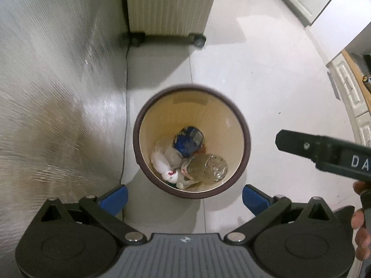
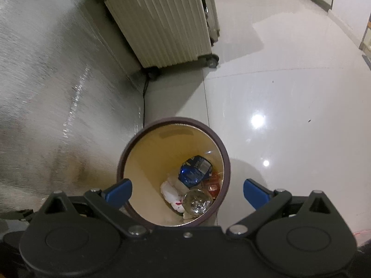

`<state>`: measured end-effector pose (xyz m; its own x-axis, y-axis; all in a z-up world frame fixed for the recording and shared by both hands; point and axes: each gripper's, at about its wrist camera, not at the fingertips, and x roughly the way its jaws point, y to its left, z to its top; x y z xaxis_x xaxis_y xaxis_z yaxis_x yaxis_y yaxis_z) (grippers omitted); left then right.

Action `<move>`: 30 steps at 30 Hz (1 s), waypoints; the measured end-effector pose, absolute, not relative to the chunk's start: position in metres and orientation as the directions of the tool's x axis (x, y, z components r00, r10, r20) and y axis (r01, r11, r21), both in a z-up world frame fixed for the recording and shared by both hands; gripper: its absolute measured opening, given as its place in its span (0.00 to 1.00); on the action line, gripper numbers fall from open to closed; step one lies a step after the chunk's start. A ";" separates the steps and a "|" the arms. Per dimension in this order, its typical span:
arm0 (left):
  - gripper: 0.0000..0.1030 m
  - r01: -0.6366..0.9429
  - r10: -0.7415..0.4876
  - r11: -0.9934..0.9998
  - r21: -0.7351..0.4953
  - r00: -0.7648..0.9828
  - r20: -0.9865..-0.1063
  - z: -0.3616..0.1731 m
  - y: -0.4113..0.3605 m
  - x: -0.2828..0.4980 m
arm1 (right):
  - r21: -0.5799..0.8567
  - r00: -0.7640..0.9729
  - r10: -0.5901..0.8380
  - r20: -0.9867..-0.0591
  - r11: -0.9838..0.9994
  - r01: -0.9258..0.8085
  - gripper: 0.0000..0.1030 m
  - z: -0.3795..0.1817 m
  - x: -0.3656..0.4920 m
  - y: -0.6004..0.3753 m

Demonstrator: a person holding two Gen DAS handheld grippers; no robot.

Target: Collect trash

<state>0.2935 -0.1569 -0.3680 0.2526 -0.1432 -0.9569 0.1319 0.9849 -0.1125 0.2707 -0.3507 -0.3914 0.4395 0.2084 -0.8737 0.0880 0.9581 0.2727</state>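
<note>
On the pale tiled floor (image 1: 255,74), just beside a shiny textured wall (image 1: 58,92), stands our bin (image 1: 247,134), round, with a dark rim and a cream inside. At its bottom we see the trash: a crumpled blue packet (image 1: 188,140), a clear plastic bottle (image 1: 206,168) lying on its side, and white tissue (image 1: 162,162) with a red mark. Both our grippers look steeply down into it. Our left gripper (image 1: 184,195) has its blue pads spread as wide as they go, nothing between them, and the bin sits beyond and between the tips. Our right gripper (image 2: 187,191) is likewise wide apart and holds nothing; the bin's rim runs close by its left pad.

Only the left view shows the right gripper from the side, a black bar lettered "DA", with our hand (image 1: 360,222) gripping it at the frame's edge, and white cabinets (image 1: 347,85). Only the right view shows something red (image 2: 213,186) beside the bottle. Further off, in both, a ribbed cream suitcase (image 1: 169,4) on wheels stands against the wall.
</note>
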 end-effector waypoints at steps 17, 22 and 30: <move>1.00 0.159 -0.145 0.984 -0.080 0.452 -0.880 -0.202 -0.152 0.199 | 0.243 0.603 0.156 -0.782 0.968 0.066 0.99 -0.232 0.176 -0.357; 1.00 0.163 -0.154 0.983 -0.081 0.507 -0.848 -0.159 -0.148 0.169 | 0.236 0.634 0.149 -0.759 0.970 0.055 0.99 -0.195 0.147 -0.357; 1.00 0.166 -0.137 0.985 -0.049 0.581 -0.802 -0.105 -0.128 0.127 | 0.230 0.682 0.143 -0.717 0.972 0.038 0.99 -0.141 0.108 -0.346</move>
